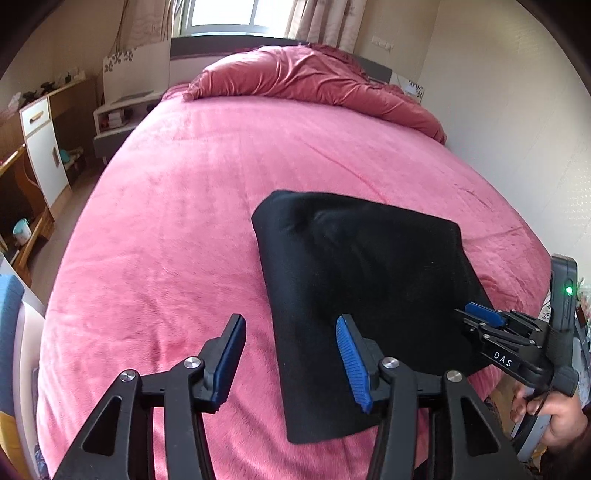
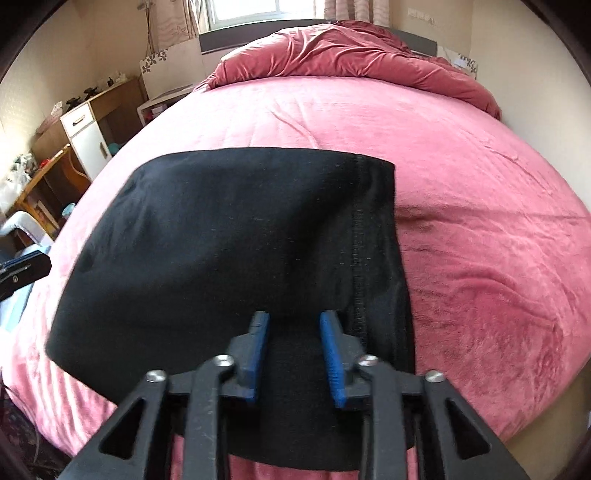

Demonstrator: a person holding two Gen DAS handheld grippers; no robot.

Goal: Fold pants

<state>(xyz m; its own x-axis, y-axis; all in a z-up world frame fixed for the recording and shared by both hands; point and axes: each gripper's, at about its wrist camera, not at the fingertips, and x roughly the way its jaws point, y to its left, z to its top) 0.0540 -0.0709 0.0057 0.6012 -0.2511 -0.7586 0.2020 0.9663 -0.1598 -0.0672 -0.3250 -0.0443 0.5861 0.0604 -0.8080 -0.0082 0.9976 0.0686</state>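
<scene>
Starting from the lower edge of the left wrist view, the left gripper (image 1: 290, 360) is seen with its two blue-padded fingers spread wide and nothing held between them. One finger stands over the pink bed cover (image 1: 177, 206), the other over the near left edge of the pants (image 1: 354, 280). Only one pair of pants is counted: a black garment, already folded into a compact rectangle, lying flat on the cover in the lower centre-right of this frame.

At the lower right of the same view the right gripper (image 1: 480, 314) is seen from the side, held by one hand (image 1: 546, 410), with a small green light lit on its body. Its tip is over the right edge of the pants, but its opening cannot be judged from here.

In the right wrist view the right gripper (image 2: 294, 354) is shown from behind. Its jaws are parted to a moderate width, and they are placed above the near edge of the pants (image 2: 229, 236), with no cloth pinched. This view also shows a stitched seam (image 2: 356, 236) running down the right part of the garment, which is not seen in the other view. A part of the left gripper (image 2: 22, 271) enters at the left edge of the frame.

Farther away, one crumpled red duvet (image 2: 343, 55) is heaped at the head of the bed, in the upper part of both frames. One window (image 1: 221, 13) is seen behind it, and wooden furniture (image 1: 37, 140) stands at the left.
</scene>
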